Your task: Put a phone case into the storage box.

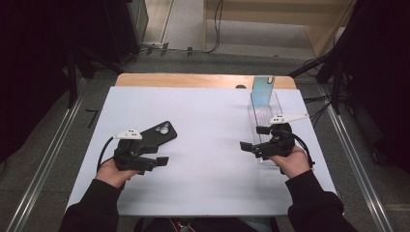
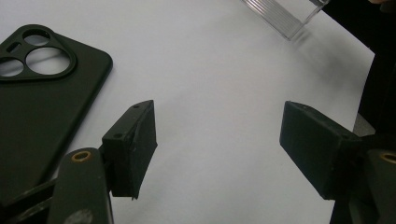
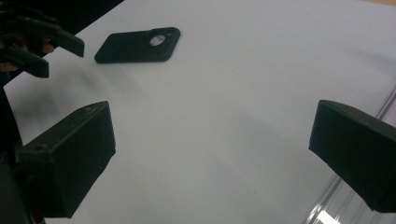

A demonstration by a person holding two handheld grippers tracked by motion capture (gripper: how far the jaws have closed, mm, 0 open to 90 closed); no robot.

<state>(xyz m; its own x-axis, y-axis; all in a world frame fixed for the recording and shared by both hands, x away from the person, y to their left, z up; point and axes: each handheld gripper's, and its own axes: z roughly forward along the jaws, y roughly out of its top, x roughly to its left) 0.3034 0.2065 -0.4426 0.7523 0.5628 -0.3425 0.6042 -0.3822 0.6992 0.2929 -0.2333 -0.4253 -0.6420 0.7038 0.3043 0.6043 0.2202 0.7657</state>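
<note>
Hovering over the white table [image 1: 208, 145], the left gripper [image 1: 153, 161] has its 2 jaws spread wide with nothing between them; the black phone case [image 1: 155, 134] lies flat just beyond it, on its outer side. The right gripper [image 1: 251, 139] also has its 2 jaws wide apart and empty, with a clear plastic stand [image 1: 265, 113] just beside it, a phone [image 1: 262, 91] propped upright at the stand's far end.

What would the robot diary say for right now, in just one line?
left claw: open, empty | right claw: open, empty | black phone case: flat, by left claw | clear stand: holds upright phone
</note>
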